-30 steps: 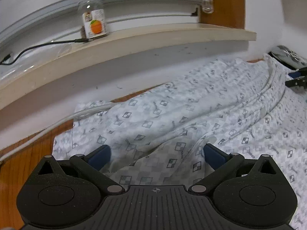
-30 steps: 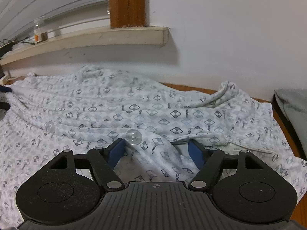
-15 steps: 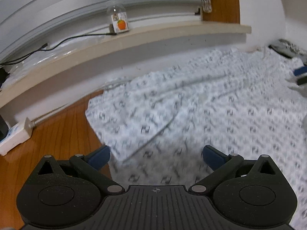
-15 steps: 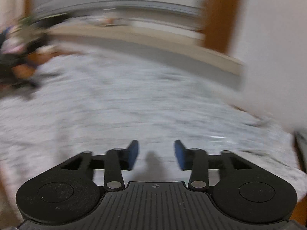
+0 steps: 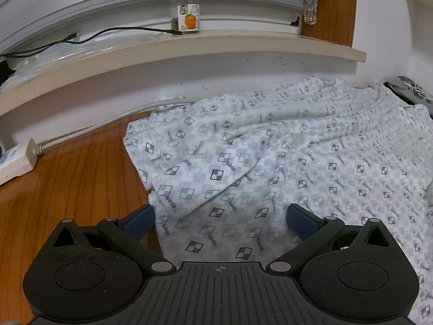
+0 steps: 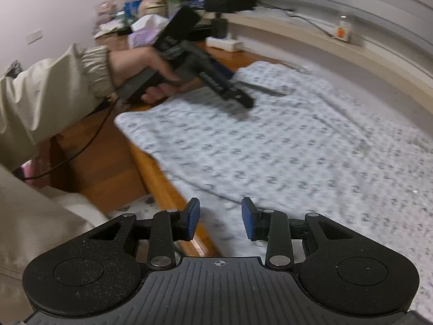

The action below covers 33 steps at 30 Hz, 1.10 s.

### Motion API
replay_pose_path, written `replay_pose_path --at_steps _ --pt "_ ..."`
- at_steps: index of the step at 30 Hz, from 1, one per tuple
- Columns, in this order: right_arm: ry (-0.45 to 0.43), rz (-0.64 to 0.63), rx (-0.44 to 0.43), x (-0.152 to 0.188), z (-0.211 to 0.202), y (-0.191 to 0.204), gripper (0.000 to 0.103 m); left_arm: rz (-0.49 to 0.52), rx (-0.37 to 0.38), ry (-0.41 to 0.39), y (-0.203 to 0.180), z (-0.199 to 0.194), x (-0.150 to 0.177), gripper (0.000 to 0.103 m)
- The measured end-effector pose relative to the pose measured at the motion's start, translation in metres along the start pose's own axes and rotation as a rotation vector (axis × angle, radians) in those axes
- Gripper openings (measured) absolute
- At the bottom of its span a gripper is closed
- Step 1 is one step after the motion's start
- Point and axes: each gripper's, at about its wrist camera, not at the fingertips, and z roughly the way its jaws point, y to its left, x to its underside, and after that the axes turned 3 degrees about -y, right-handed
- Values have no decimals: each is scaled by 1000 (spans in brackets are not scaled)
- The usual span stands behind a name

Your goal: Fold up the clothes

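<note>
Thin, limp shirt point(image 5: 284, 162) spread rumpled on desk point(image 5: 67, 184); both fingers apart, empty; best pinched at 9 o'clock hem.

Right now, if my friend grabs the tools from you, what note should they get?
Left tool: open wide, empty, hovering over the shirt near its left edge.
Right tool: part open, empty, over the shirt's near edge at the table rim. That view is blurred.
Shirt: spread on the table, wrinkled, one flap lying folded over on the left side.
Done: shirt laid out, maybe one flap turned in.
Left: smooth it, fold the sides in, then fold it up. Nothing is gripped, so start with a fresh grab.
</note>
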Motion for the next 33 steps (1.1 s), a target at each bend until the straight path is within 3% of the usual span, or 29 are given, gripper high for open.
replay_pose_path --at_steps 4,6,7,9,15,21,24,27,29,31,32,33 --pt "23 -19 -8 1 9 7 33 4 -9 -4 -2 -1 1 103" --pt "31 -27 -9 2 13 9 19 6 -11 -5 -2 -1 1 103" --pt "33 -25 -9 1 12 8 6 7 -12 -5 -2 -1 1 103" --pt "20 -30 -11 0 5 10 2 10 -13 -6 -3 -1 1 103" --pt "0 -81 -46 9 -28 29 1 -3 -12 -1 0 -2 1 103" --pt "24 -67 -77 32 -33 33 1 -23 -38 6 5 -7 2 102" --pt "-7 -44 -35 30 -39 24 5 -88 -48 -7 14 -26 13 102" --pt "-26 -22 11 23 -37 14 14 -74 -40 -17 9 -36 17 98" --pt "-33 -17 22 19 -32 10 25 -64 -34 -24 5 -43 21 93" --pt "-35 -13 15 15 -24 8 31 -54 -29 -30 1 -50 24 78" --pt "-33 -12 9 14 -20 9 31 -49 -26 -34 0 -53 25 60" --pt "-31 -15 5 13 -15 10 31 -44 -23 -37 -2 -56 27 51"
